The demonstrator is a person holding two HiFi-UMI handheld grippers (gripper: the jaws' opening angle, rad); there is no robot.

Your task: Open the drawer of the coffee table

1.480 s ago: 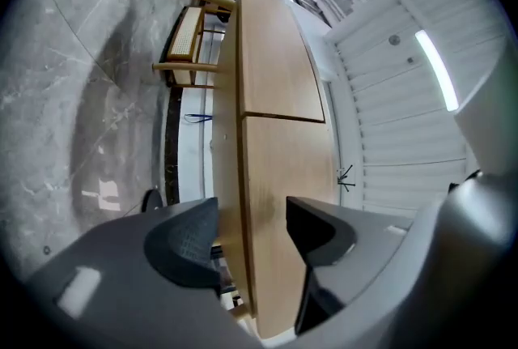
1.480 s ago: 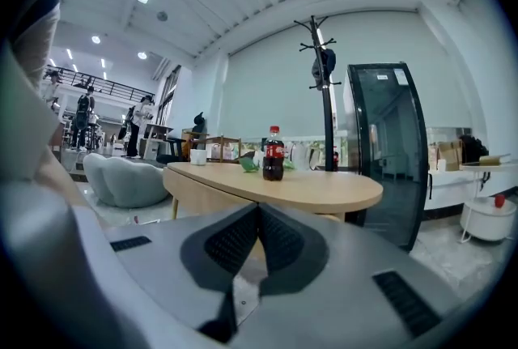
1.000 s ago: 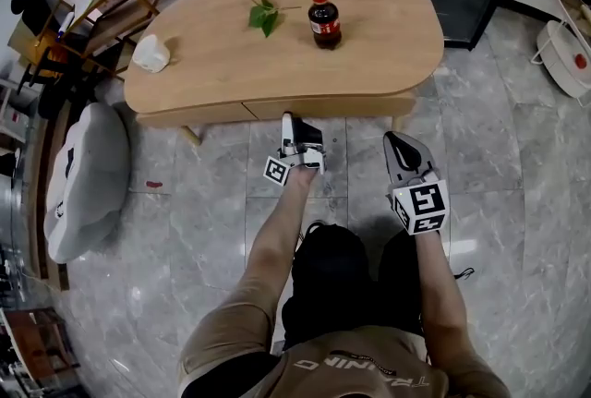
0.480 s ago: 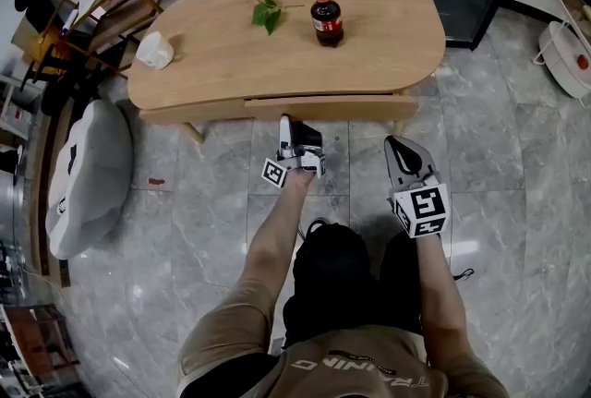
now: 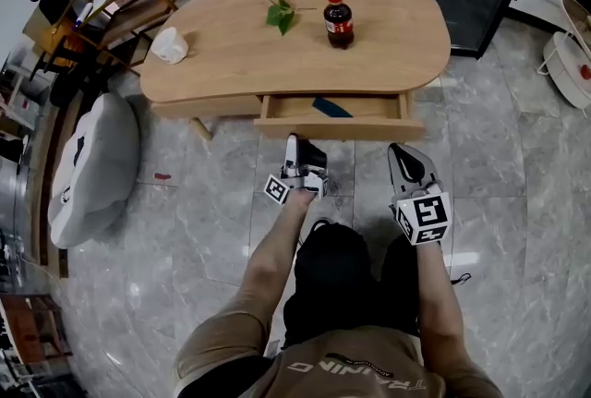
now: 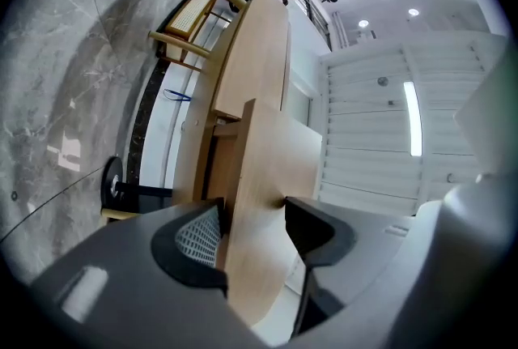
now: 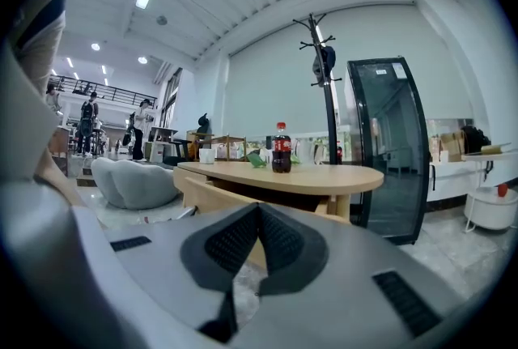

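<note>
1. Quick count: two claws, one drawer (image 5: 337, 126), one cola bottle (image 5: 338, 19), two leafy sprigs (image 5: 281, 13) and one small white object (image 5: 171, 44), all of the last three on the wooden tabletop (image 5: 240, 54) in the upper half of the head view.
2. The left claw (image 5: 293, 140), centre frame, is clamped on the lower edge of the drawer front. Its own view shows the wooden panel pinched between the two jaws.
3. The right claw (image 5: 400, 153), lower right of centre, hangs clear of the table with its jaws pressed together on nothing.
4. And there it goes: a second ago the drawer front sat flush under the tabletop, and now it stands pulled out toward the person, with the left claw drawn back along with it.
5. Inside the open drawer lies one blue item (image 5: 331, 107), near the middle; the rest of the compartment shows bare wood.
6. One grey cushion (image 5: 92, 170) sits on the floor at the left edge.
</note>
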